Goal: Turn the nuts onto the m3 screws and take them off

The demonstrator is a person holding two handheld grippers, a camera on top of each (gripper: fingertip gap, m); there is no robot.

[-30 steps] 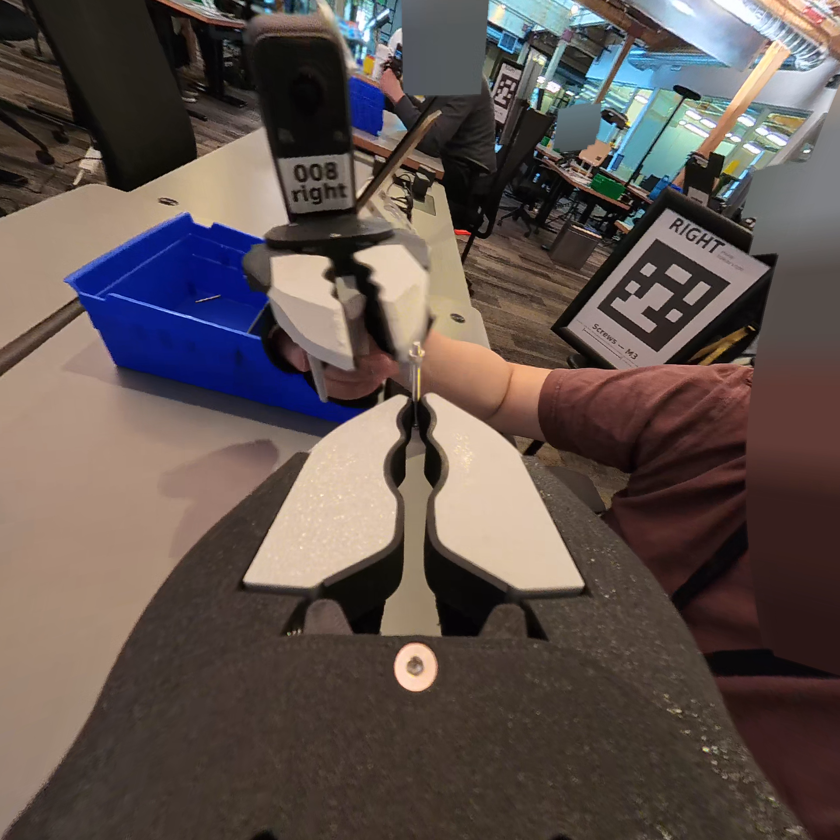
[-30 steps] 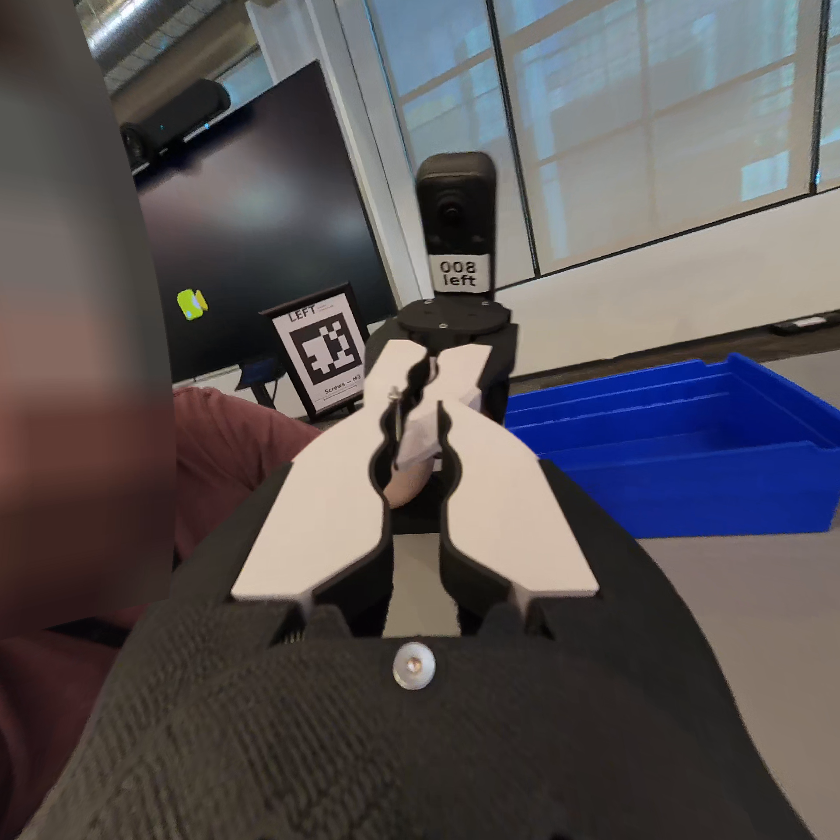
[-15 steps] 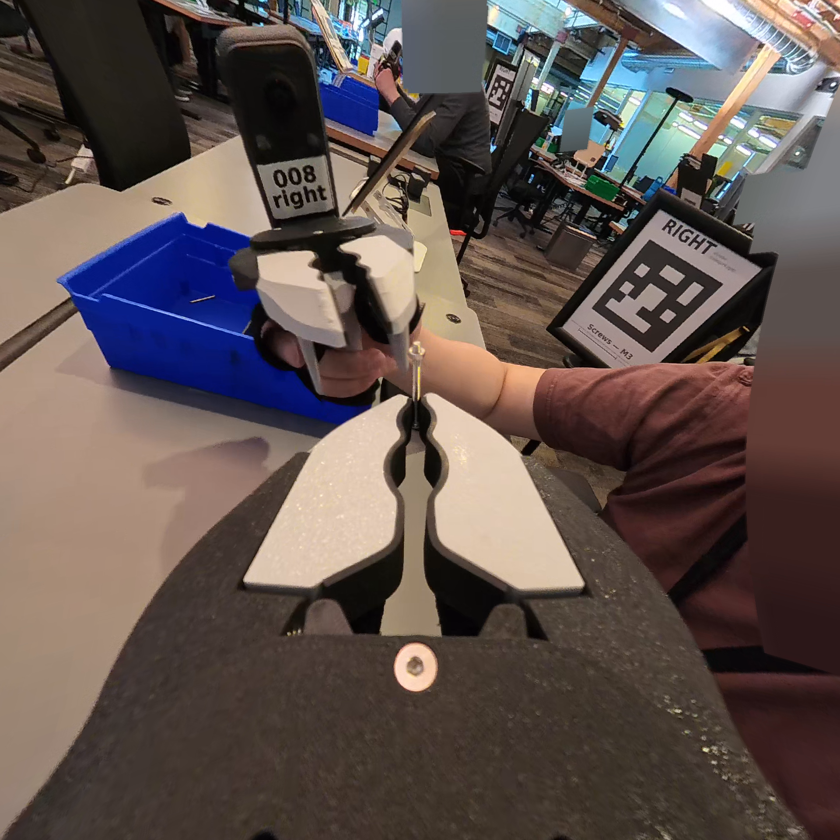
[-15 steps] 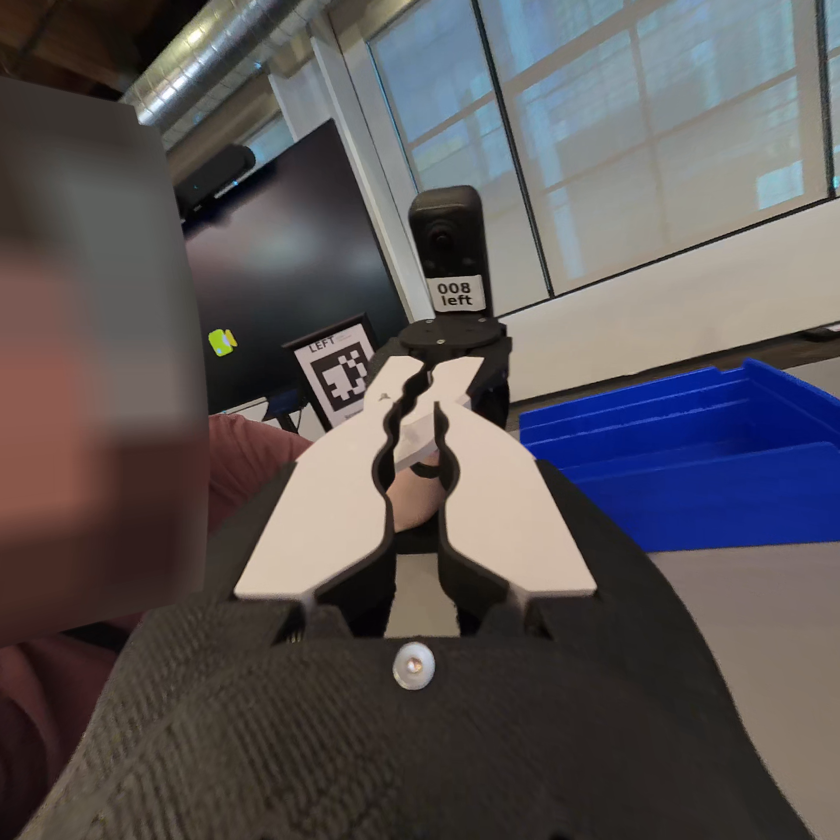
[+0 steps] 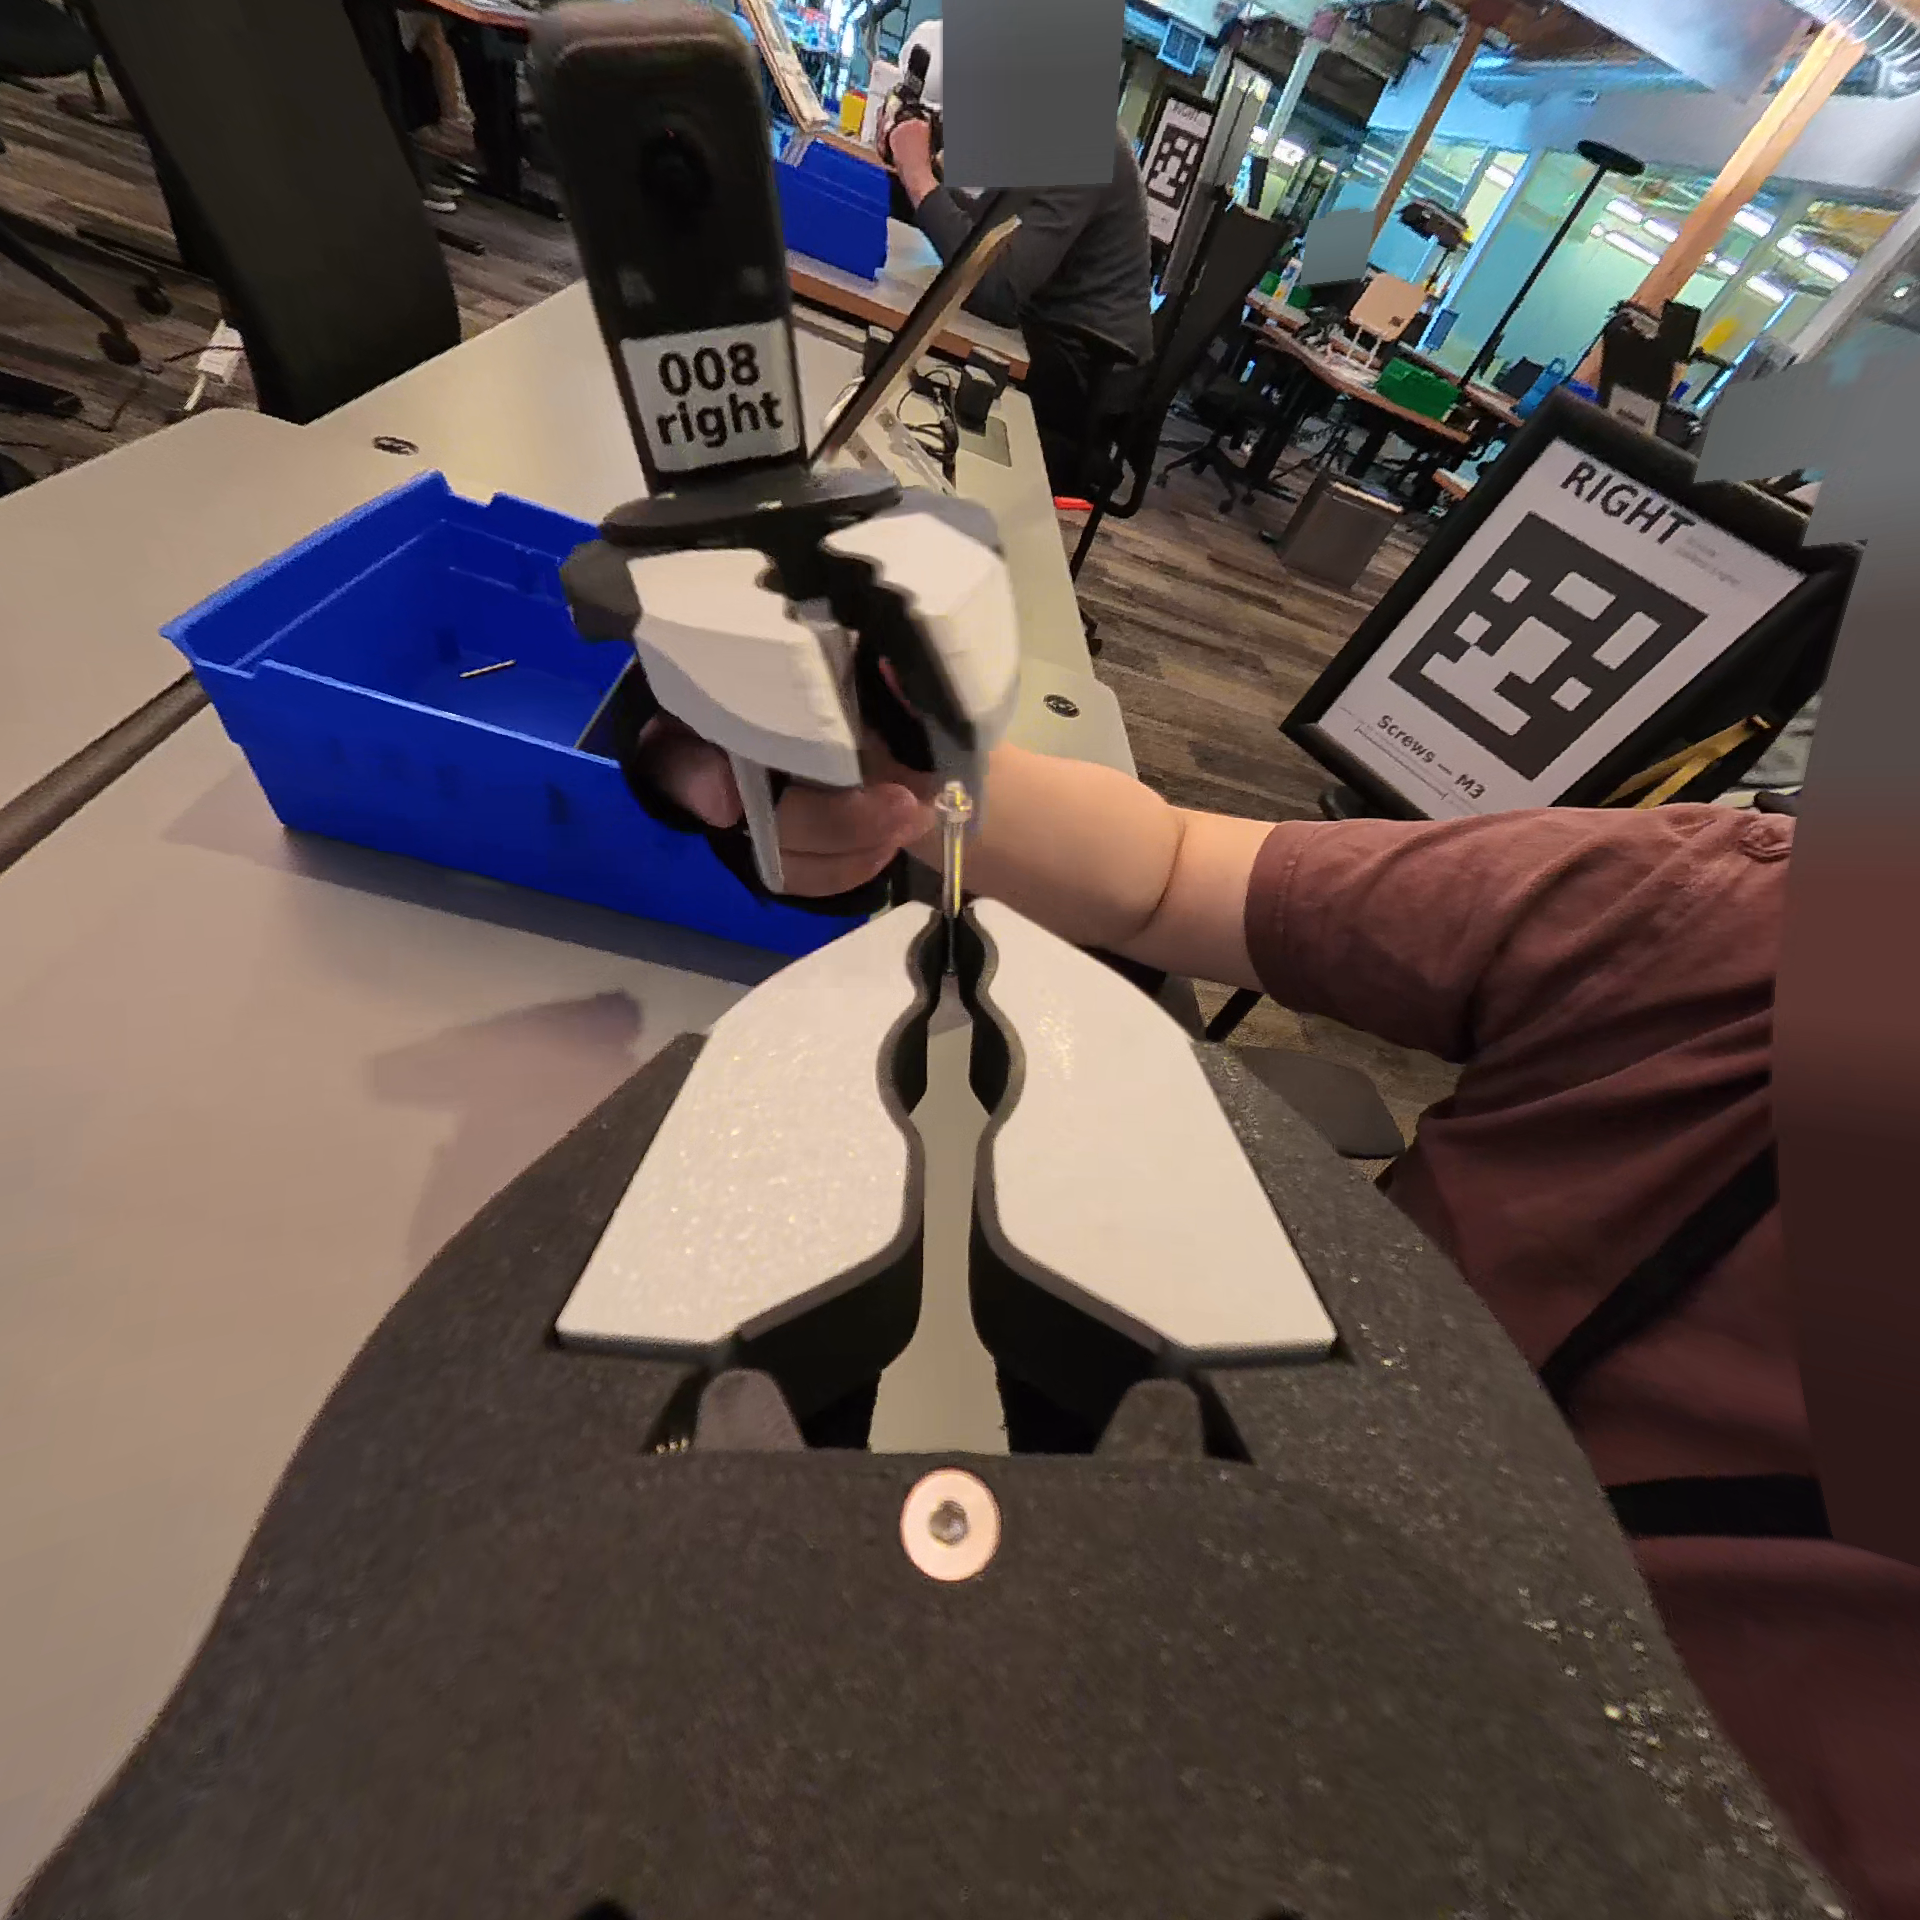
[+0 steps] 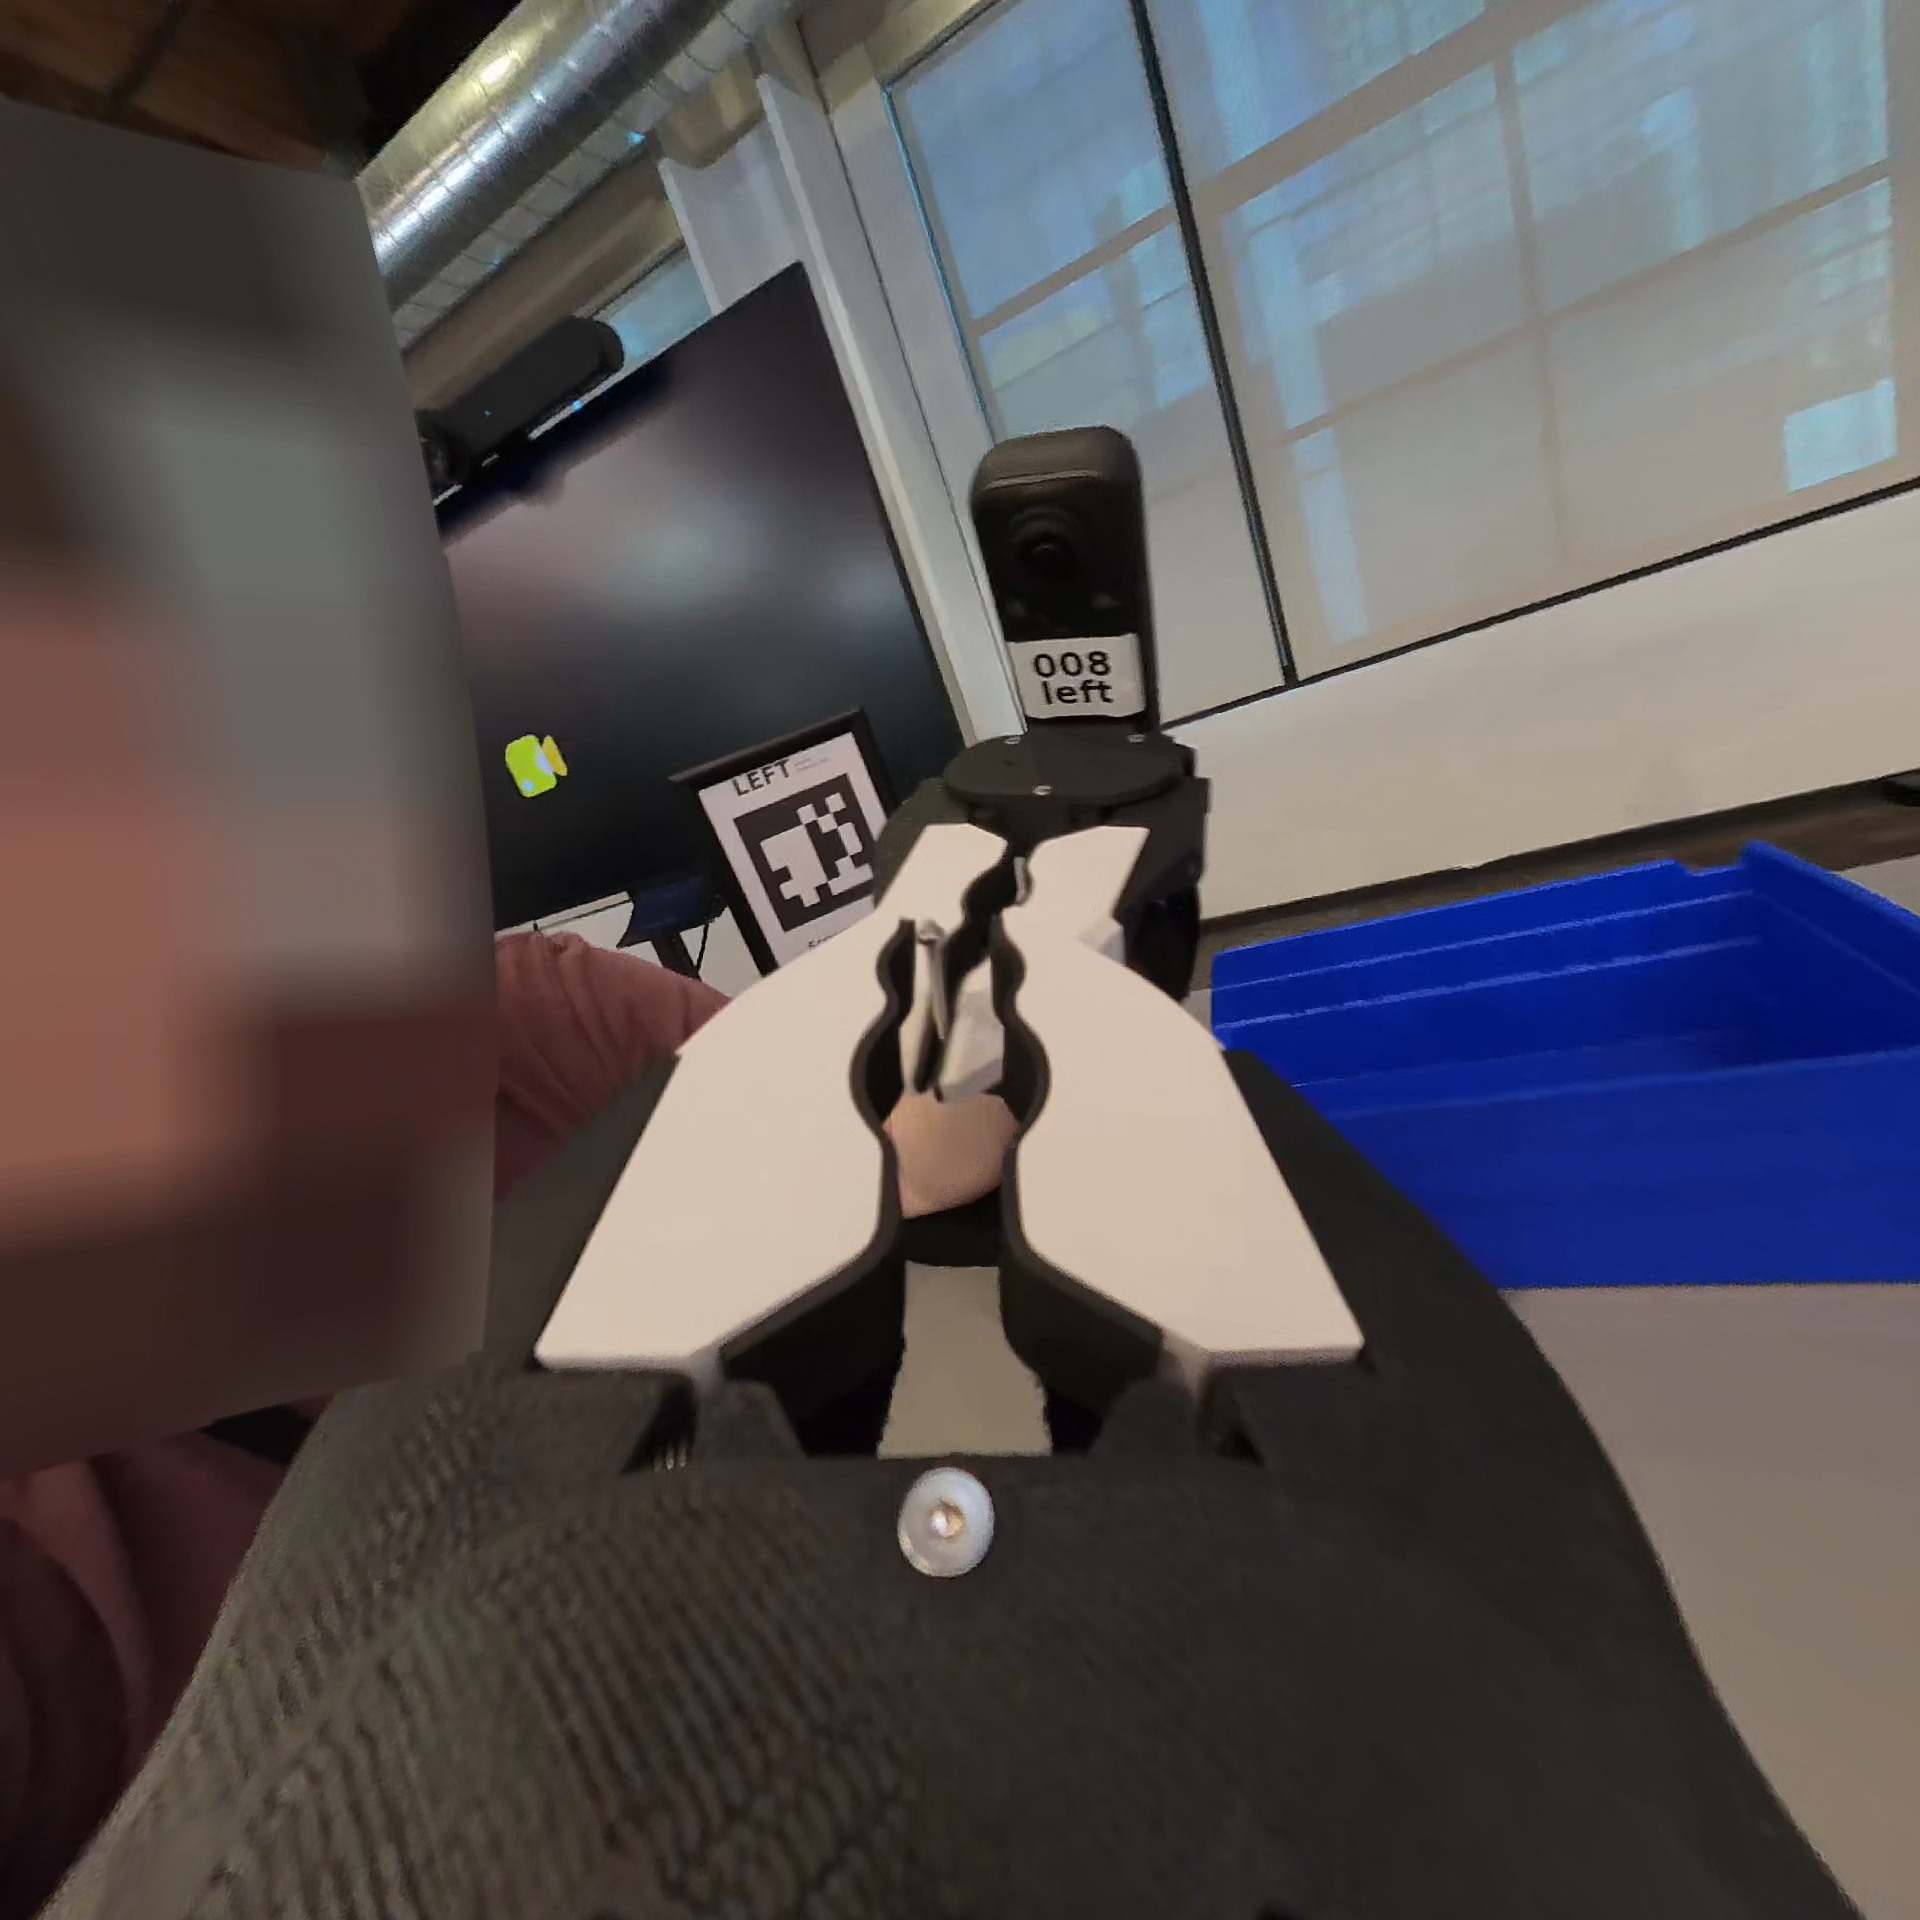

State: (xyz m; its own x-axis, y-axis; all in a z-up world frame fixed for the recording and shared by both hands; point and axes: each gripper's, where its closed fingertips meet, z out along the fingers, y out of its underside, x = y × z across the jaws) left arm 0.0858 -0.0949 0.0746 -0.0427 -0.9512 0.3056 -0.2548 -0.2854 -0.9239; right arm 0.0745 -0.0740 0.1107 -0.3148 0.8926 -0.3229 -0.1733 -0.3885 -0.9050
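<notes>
My left gripper (image 5: 951,916) is shut on a thin metal screw (image 5: 950,862), which stands up out of its tips. A small nut (image 5: 954,800) sits at the screw's far end. My right gripper (image 5: 868,821) hangs just above, facing the left one, with its fingers apart. One of its fingers (image 5: 964,764) touches the nut; the other is clear of it. In the right wrist view the screw (image 6: 932,982) lies between the open jaws of my right gripper (image 6: 961,925), close along the left finger.
A blue bin (image 5: 416,727) stands on the grey table (image 5: 208,1039) behind the grippers, with a loose screw (image 5: 486,668) inside. It also shows in the right wrist view (image 6: 1558,1039). Framed marker signs (image 5: 1538,634) (image 6: 800,842) stand to the sides. A person's arm (image 5: 1143,862) crosses behind. Less than 4 cm separates the two grippers' tips.
The left gripper stays shut on the screw. The right gripper closed slightly, tilted, and moved on over the screw's end, so the screw now lies deeper between its jaws.
</notes>
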